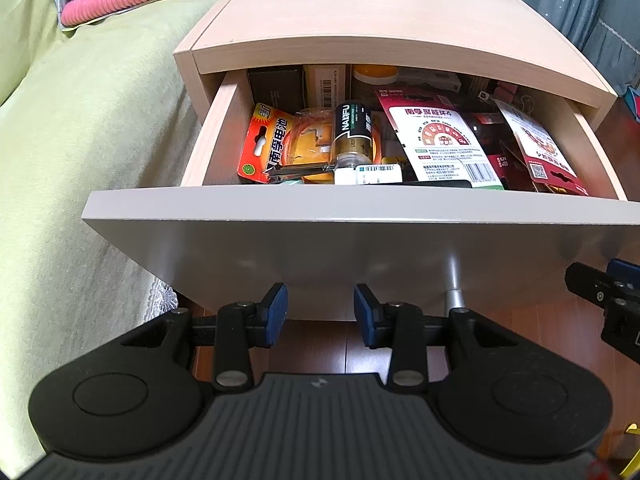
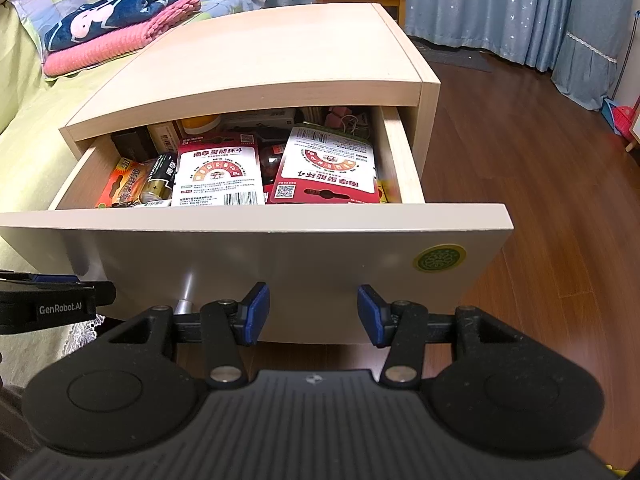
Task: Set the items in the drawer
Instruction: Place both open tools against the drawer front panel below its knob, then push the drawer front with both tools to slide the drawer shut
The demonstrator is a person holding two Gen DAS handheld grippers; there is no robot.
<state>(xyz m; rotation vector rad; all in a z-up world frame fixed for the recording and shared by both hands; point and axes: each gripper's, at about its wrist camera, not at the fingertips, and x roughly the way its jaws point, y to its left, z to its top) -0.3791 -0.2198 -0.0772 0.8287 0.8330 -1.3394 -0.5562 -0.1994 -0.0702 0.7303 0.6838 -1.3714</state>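
In front of the nightstand (image 2: 256, 52), the drawer (image 2: 256, 240) is pulled out, packed with battery packs (image 2: 220, 172) and a loose NANFU battery (image 1: 352, 128). Left gripper (image 1: 320, 314) and right gripper (image 2: 313, 312) hover below the drawer front, jaws spread, empty.

The nightstand (image 2: 256, 60) is sitting on the wood floor (image 2: 540, 184) with its drawer (image 2: 248, 236) hanging open. Battery packs are lying inside: two red-and-white cards (image 2: 220, 172) around 12 o'clock, an orange pack (image 1: 264, 144) at 9 o'clock, and a loose black battery (image 1: 350, 132) resting on top.
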